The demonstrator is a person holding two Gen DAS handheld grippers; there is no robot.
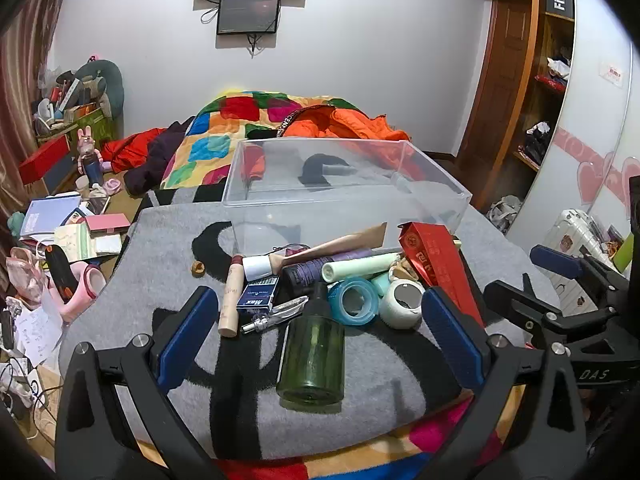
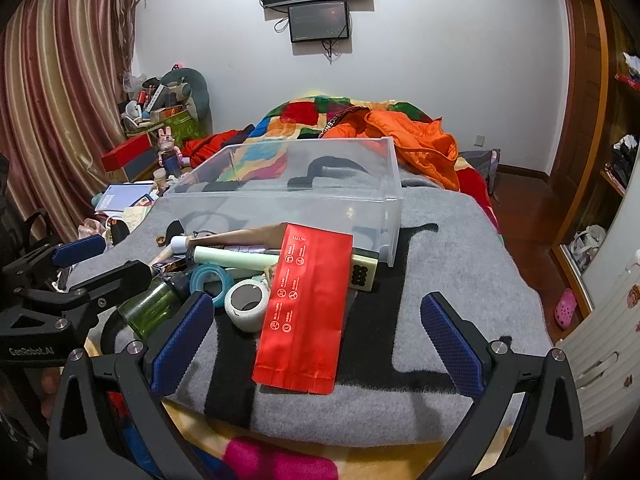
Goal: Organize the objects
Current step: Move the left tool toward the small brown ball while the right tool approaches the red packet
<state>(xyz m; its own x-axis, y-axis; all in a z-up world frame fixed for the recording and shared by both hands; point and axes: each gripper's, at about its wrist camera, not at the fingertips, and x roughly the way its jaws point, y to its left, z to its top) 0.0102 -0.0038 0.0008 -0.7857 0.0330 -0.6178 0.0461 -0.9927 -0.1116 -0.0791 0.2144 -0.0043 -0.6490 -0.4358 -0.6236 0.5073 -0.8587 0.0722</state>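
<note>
Both the left gripper and right gripper gape wide, holding nothing. The green bottle, near the bed's front edge, is probably light, slick plastic; grip its body crosswise.

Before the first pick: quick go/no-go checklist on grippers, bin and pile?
1. Left gripper open, nothing held: ok.
2. Right gripper open, nothing held: ok.
3. Clear bin upright, nothing seen inside: ok.
4. Green bottle lies between the left fingers, top free: ok.
5. Red packet lies between the right fingers but leans on the pile: not ok for a clean lift.
6. Items beneath the packet: cannot tell.
</note>
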